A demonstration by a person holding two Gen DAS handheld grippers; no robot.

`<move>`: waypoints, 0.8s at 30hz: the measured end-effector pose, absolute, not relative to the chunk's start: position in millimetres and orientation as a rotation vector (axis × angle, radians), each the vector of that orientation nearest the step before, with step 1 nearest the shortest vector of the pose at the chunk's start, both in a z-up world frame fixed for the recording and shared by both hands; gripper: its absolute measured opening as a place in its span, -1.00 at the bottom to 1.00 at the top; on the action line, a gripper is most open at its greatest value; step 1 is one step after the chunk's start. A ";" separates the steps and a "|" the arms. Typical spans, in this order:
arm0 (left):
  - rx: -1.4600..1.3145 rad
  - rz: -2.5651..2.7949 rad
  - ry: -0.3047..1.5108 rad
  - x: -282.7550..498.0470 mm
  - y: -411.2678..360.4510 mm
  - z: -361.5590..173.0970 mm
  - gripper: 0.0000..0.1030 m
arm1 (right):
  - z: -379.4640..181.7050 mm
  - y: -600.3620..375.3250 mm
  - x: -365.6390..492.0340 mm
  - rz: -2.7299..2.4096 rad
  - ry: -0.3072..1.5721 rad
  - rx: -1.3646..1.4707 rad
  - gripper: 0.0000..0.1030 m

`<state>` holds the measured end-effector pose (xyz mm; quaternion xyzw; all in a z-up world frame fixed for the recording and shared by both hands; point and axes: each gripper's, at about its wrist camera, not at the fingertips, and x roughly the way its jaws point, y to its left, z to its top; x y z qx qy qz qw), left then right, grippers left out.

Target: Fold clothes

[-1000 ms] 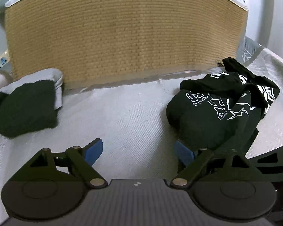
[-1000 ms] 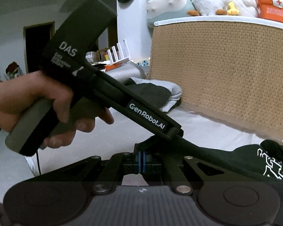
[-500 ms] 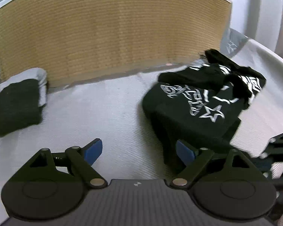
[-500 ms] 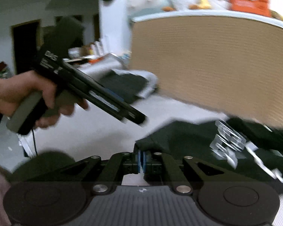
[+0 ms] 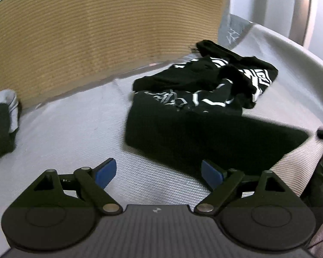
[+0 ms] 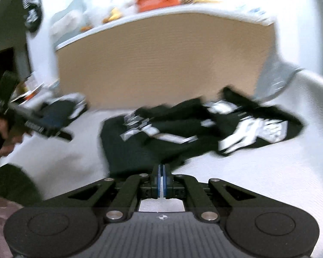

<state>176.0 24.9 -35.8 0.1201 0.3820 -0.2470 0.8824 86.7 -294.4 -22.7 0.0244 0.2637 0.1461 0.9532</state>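
a black garment with white lettering (image 5: 196, 107) lies on the pale bed sheet (image 5: 75, 129) in front of the woven tan headboard (image 5: 97, 32), its near part drawn out flat into a dark panel while the far part is bunched and rumpled. the right gripper (image 6: 162, 181) has its jaws pressed together at the garment's near edge, and the blue pads seem to pinch the dark cloth, though blur in the right wrist view makes the pinch itself hard to confirm. the left gripper (image 5: 159, 173) hovers low over the sheet with its jaws wide and nothing between them, the garment's near left edge just beyond its right pad. a dark and grey bundle (image 5: 2, 124), already compact, sits well apart at the left by the headboard. judging by this, the step in hand looks like spreading the garment: one edge is held, the rest is still crumpled. the next move would call for the left jaws to close on a free corner or edge near them, so both grippers can pull the cloth taut and flat before any fold is laid.
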 end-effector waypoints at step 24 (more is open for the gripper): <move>0.298 -0.528 0.788 265.3 -21.9 -45.6 0.08 | -45.6 -314.3 181.8 0.205 0.534 -0.048 -0.62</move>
